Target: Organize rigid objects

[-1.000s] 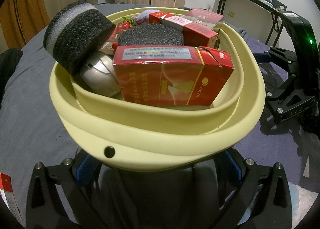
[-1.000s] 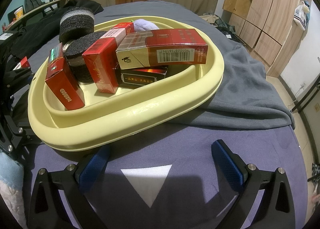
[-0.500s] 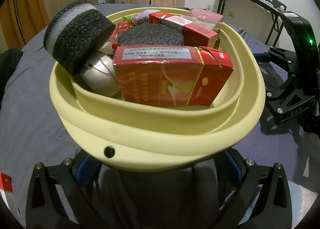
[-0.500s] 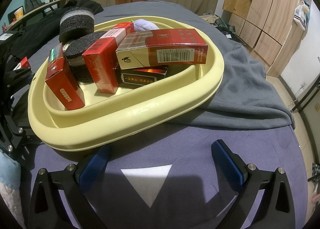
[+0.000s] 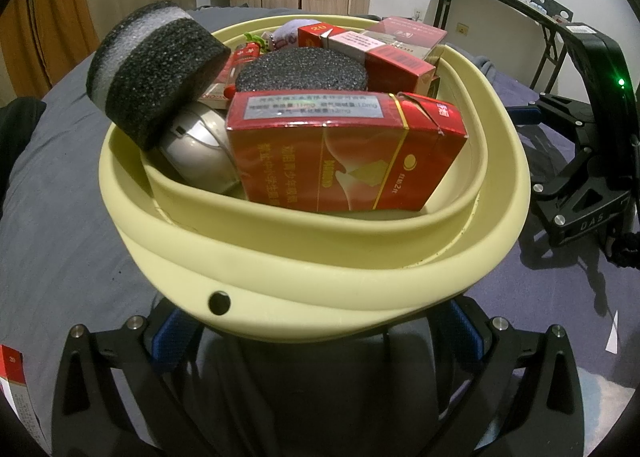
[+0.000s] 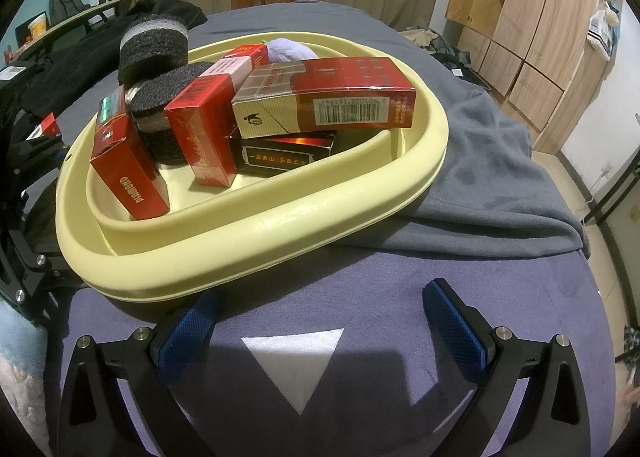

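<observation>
A pale yellow basin (image 5: 320,277) fills the left wrist view and holds several items. A red cigarette box (image 5: 348,153) stands at its near side, beside a silver mouse (image 5: 196,149). One black foam disc (image 5: 156,69) leans on the rim and another (image 5: 300,69) lies behind. My left gripper (image 5: 316,337) is open, its blue pads (image 5: 172,337) tucked under the rim. In the right wrist view the basin (image 6: 240,257) also shows a long red-brown box (image 6: 332,97) on a black box (image 6: 280,155). My right gripper (image 6: 322,321) is open just short of the rim.
The basin rests on a bed with a purple sheet (image 6: 360,277) and a grey blanket (image 6: 492,177). A white paper triangle (image 6: 296,361) lies between the right fingers. A loose red box (image 5: 14,385) sits at the lower left. Wooden wardrobes (image 6: 540,37) stand beyond.
</observation>
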Demonstrator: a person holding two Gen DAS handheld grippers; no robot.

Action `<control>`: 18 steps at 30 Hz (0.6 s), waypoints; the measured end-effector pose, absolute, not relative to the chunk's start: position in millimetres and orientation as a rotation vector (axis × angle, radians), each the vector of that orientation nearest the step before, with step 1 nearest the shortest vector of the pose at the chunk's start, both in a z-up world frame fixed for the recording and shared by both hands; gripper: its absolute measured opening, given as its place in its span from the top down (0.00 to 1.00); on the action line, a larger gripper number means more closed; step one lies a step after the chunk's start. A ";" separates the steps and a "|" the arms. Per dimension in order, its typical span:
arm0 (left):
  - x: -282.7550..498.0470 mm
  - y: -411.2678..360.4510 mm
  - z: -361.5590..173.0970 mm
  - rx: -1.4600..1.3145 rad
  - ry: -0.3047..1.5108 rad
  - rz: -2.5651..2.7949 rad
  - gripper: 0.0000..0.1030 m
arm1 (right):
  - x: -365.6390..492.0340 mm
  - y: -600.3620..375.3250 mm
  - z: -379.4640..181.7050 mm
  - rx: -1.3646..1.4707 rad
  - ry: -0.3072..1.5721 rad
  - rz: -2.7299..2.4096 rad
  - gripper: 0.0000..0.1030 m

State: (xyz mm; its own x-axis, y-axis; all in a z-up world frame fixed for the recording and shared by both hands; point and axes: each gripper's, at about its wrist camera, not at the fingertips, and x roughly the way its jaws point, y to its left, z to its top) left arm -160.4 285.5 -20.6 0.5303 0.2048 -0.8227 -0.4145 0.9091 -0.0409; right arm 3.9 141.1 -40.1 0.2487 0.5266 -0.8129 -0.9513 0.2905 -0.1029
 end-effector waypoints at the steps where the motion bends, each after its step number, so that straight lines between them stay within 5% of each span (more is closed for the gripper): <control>1: -158.7 285.1 -20.4 -0.244 0.943 0.374 0.00 | 2.8 141.1 -40.0 -0.684 0.754 1.121 0.00; 18: -150.2 283.4 -21.3 -0.244 0.943 0.373 0.00 | -0.7 140.7 -40.3 -0.682 0.757 1.121 0.00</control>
